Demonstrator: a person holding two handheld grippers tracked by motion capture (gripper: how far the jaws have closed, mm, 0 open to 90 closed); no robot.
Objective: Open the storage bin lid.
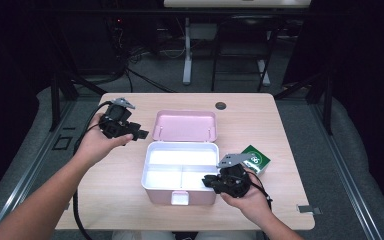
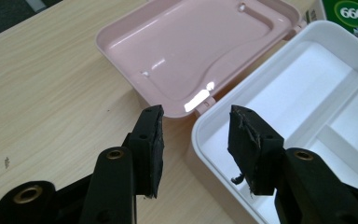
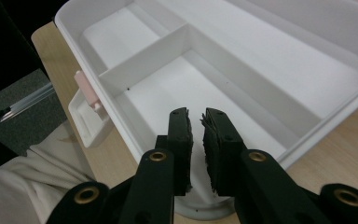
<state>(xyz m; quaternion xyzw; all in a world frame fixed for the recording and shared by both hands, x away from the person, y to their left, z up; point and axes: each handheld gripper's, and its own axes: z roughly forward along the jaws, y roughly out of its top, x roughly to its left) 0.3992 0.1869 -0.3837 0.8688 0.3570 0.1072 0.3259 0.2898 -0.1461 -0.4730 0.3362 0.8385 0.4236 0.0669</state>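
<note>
A person seated at a pale wooden desk (image 1: 105, 200) is working over an open storage box (image 1: 180, 172), a claw in each hand. The box is sitting near the middle of the desk, close to its near edge, with its pink lid (image 1: 185, 125) lying folded back flat on the far side and its white tray, split into one long compartment and two smaller ones, facing up. A white latch (image 1: 180, 198) is hanging at the front wall.

The left claw (image 1: 136, 134) is hovering just off the box's far left corner, beside the lid's hinge; seen from the left gripper view (image 2: 196, 140), its jaws are standing well apart, released, with nothing between them, one jaw over the bare wood and the other over the tray's rim.

The right claw (image 1: 209, 181) is reaching in over the box's right wall, above the near right compartment. In the right gripper view (image 3: 196, 149) its jaws are nearly together, a narrow gap showing between the worn pads, and they are gripping nothing.

A small green packet (image 1: 256, 159) printed with "666" is lying on the desk just right of the box, beyond the right hand (image 1: 250, 195).
</note>
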